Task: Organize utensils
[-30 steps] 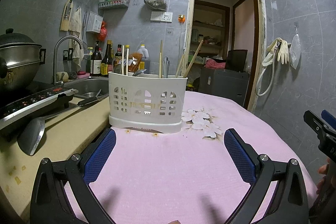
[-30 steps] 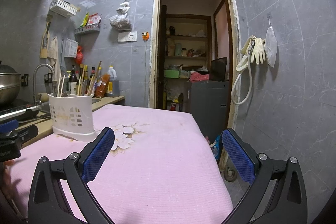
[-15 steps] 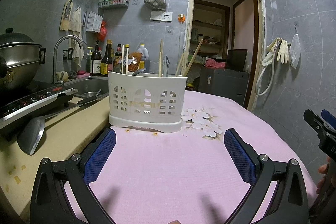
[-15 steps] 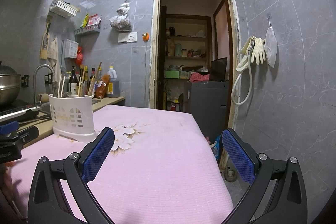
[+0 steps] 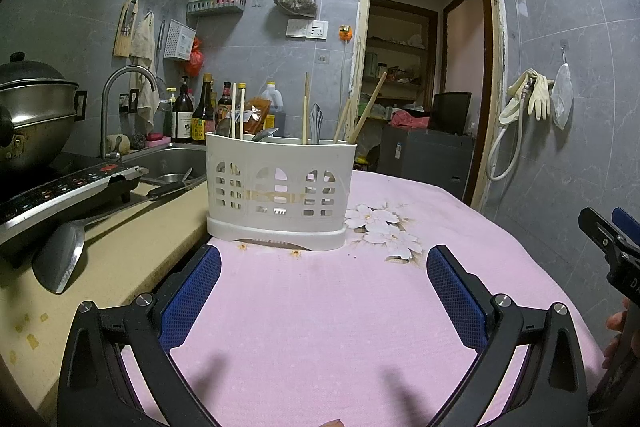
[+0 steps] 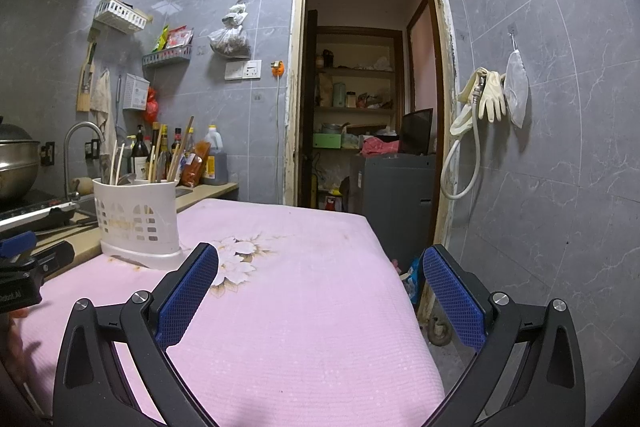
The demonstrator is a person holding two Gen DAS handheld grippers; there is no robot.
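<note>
White slotted utensil caddy (image 5: 280,187) stands upright on the pink floral tablecloth (image 5: 360,307), at the table's left edge where it meets the beige countertop (image 5: 120,259). Contents seen above the rim: several wooden chopsticks (image 5: 306,107), some upright, some leaning right; an ornate metal handle (image 5: 316,119); a spoon bowl (image 5: 264,134) at the rim. Which compartment each sits in cannot be told. In the right wrist view the same caddy (image 6: 138,223) sits at the far left of the cloth, beside the printed flowers (image 6: 236,259).

Left gripper (image 5: 322,287): jaws spread wide, nothing between the blue pads (image 5: 192,295); it sits low over the cloth, facing the caddy, apart from it. Right gripper (image 6: 320,291): jaws likewise wide apart, holding nothing, aimed across the cloth toward the open doorway (image 6: 364,87). Its body shows at the right edge of the left wrist view.

Surroundings: metal spatula (image 5: 60,259) lying on the countertop, its handle under the induction cooker (image 5: 60,191); steel pot (image 5: 32,111) on the cooker; sink (image 5: 168,159) with curved faucet (image 5: 120,95) behind; sauce bottles (image 5: 192,111) along the wall. Rubber gloves (image 5: 532,99) hang on the right wall.
</note>
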